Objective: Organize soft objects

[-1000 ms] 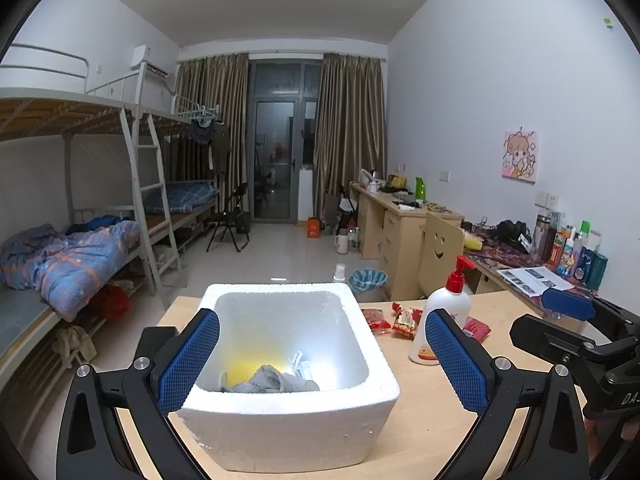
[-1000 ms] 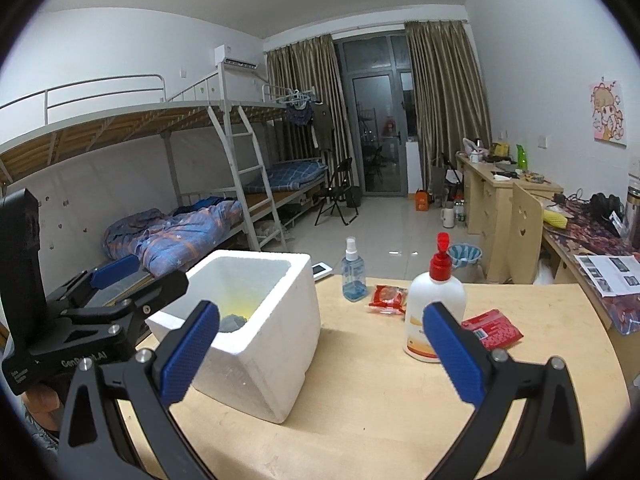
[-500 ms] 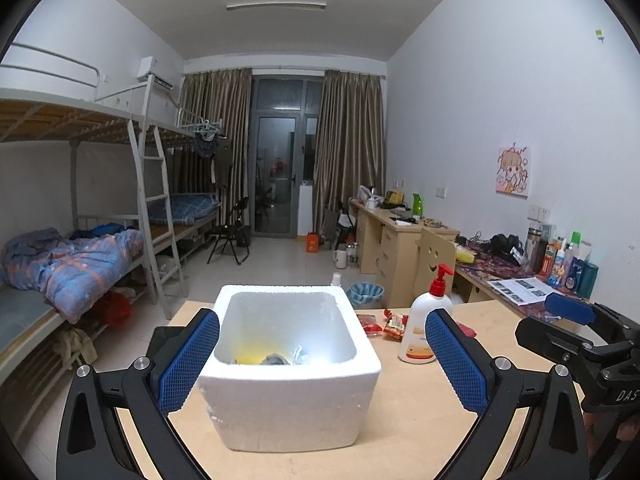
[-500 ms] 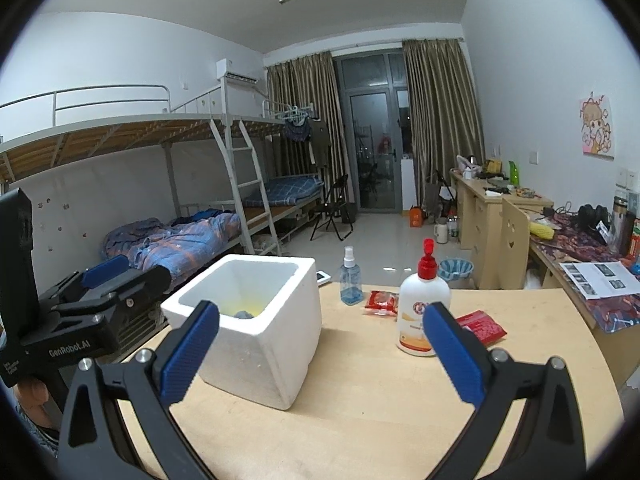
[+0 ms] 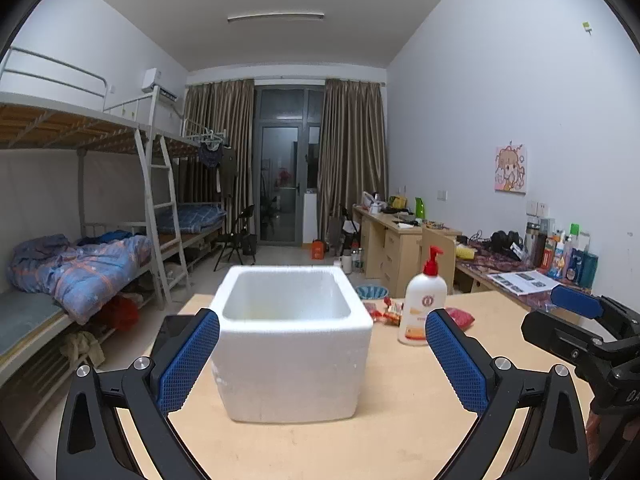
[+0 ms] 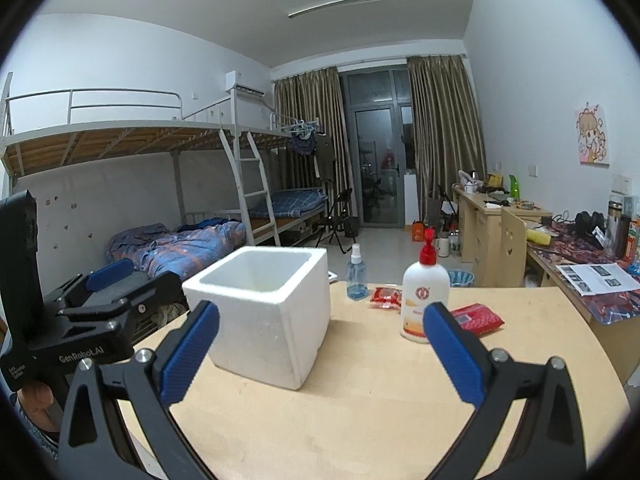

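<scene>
A white foam box [image 5: 290, 344] [image 6: 266, 312] stands on the wooden table [image 5: 400, 420] [image 6: 360, 408]. From this low angle its contents are hidden below the rim. My left gripper [image 5: 322, 364] is open and empty, level with the box's near wall, with the box between its blue pads. My right gripper [image 6: 320, 354] is also open and empty, to the right of the box and a little back from it. The right gripper's body [image 5: 580, 332] shows at the right edge of the left wrist view, and the left gripper's body [image 6: 80, 320] shows at the left of the right wrist view.
A white pump bottle with a red top [image 5: 424, 304] [image 6: 425, 296] stands right of the box. Red snack packets [image 6: 476, 318] [image 6: 386, 297] and a blue spray bottle [image 6: 357, 274] lie behind it. Bunk beds [image 5: 80, 264] are at the left, desks [image 5: 396, 240] at the right.
Both grippers have drawn back and dropped lower. The box now looks farther off, and the grey cloth and yellow item seen inside it earlier have sunk out of sight below the rim.
</scene>
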### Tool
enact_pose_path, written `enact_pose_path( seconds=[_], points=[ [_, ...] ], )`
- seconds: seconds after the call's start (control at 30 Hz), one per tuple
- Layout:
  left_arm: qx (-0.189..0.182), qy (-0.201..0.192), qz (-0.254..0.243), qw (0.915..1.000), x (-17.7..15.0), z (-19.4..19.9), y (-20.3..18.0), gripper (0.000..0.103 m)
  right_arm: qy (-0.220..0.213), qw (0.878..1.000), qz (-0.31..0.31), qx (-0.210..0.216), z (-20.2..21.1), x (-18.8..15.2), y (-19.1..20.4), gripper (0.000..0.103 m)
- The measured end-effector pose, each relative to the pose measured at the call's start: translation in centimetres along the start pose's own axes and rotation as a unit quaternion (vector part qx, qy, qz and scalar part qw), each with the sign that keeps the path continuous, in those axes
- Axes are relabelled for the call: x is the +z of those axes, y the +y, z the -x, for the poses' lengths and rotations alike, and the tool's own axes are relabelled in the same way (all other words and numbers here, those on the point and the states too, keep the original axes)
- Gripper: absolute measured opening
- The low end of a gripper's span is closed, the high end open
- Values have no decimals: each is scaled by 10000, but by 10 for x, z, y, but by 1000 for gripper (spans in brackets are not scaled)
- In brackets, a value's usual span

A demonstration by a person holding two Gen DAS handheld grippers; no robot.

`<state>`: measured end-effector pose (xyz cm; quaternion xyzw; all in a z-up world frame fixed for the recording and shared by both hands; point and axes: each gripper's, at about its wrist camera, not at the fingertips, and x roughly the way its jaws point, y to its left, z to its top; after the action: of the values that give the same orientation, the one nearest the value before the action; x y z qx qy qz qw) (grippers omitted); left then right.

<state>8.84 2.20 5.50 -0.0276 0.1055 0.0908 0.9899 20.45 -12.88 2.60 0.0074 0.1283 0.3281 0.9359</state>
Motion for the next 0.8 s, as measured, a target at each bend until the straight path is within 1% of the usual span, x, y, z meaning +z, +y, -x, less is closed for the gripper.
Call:
enact_pose_path(
  seconds=[0.1,0.17,0.33,0.53,0.67,0.8],
  points=[
    [49,38,85,9999,-13,2,2,103,-10,10000,43,2,3,-9,0,103],
    [31,68,171,9998,-19,3,4,103,-8,10000,27,86,5,-17,-1,103],
    [109,70,340,9993,-38,6,11,103,105,9998,4,194,4,-39,-1,103],
    [220,232,361,9988,-51,2,14,103,209,9994,-61,254,2,-57,4,103],
    [200,277,323,9989,-53,3,13,103,275,9993,-83,256,2,-58,6,103],
    [207,254,273,9991,-53,5,11,103,254,9994,-48,209,4,-55,7,103]
  ],
)
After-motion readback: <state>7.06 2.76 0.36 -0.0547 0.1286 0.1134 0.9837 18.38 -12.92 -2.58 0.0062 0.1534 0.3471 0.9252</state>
